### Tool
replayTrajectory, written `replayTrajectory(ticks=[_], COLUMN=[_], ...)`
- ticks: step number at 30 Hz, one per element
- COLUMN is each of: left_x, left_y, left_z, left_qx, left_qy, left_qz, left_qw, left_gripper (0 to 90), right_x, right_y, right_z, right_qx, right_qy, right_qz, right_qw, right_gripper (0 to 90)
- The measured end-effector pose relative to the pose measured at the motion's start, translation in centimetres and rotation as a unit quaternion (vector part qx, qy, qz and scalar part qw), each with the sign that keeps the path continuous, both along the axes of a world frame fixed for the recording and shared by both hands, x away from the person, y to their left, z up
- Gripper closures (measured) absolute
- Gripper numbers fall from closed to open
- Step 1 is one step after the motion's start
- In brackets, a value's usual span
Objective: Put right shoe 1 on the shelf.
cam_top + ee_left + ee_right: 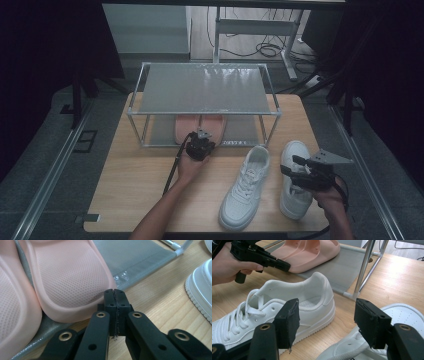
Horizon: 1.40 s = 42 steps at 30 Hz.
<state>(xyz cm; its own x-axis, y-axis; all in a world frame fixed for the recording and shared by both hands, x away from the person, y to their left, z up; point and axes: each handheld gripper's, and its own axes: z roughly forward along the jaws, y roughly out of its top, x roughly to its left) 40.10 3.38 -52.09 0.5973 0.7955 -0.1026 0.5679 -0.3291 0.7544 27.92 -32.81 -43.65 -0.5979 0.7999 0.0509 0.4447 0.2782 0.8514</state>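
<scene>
Shut left hand-held gripper (115, 296) against soft, perforated pink slippers (67, 282).

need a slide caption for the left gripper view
Shut left gripper tips meet the rim of a pink perforated rubber slipper on a grey shelf.

Pink slippers (70, 277) matt perforated rubber; table (135, 180) smooth wood.

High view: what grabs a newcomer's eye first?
The two white sneakers lying side by side on the wooden table, right of centre. Behind them stands a metal shoe rack with pink slippers on its lower shelf. The left tool is shut at the slippers' edge; the right tool is open over the right sneaker.
</scene>
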Motion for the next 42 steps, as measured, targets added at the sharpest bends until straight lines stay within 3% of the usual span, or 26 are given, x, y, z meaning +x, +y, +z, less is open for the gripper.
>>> replayTrajectory(ticks=[14,19,23,28,37,42], left_x=[0.8,0.6,-0.7,-3.7,-6.1,-7.2], left_y=[-0.2,-0.1,0.6,2.6,4.7,5.5], left_z=[-0.5,-0.3,0.5,0.3,0.5,0.5], left_qx=[-0.013,-0.009,-0.007,-0.005,-0.015,-0.01], left_qy=[0.0,0.005,-0.006,-0.016,-0.023,-0.026], left_qz=[0.02,0.019,0.007,-0.006,-0.006,-0.007], left_qw=[0.9997,0.9998,0.9999,0.9998,0.9996,0.9996], left_gripper=[90.0,89.2,89.4,89.7,89.4,89.2], right_x=[0.0,0.0,0.0,-0.1,-0.1,-0.1], right_y=[0.0,0.0,-0.1,-0.2,-0.2,-0.1], right_z=[0.0,0.0,0.0,0.2,0.2,0.2], right_qx=[0.001,0.0,0.0,0.001,0.002,0.002], right_qy=[0.001,0.001,-0.001,-0.003,-0.005,-0.004], right_qz=[-0.001,-0.002,-0.002,-0.003,-0.005,-0.004], right_qw=[1.0,1.0,1.0,1.0,1.0,1.0], right_gripper=[37.7,37.8,37.7,37.7,37.7,37.7])
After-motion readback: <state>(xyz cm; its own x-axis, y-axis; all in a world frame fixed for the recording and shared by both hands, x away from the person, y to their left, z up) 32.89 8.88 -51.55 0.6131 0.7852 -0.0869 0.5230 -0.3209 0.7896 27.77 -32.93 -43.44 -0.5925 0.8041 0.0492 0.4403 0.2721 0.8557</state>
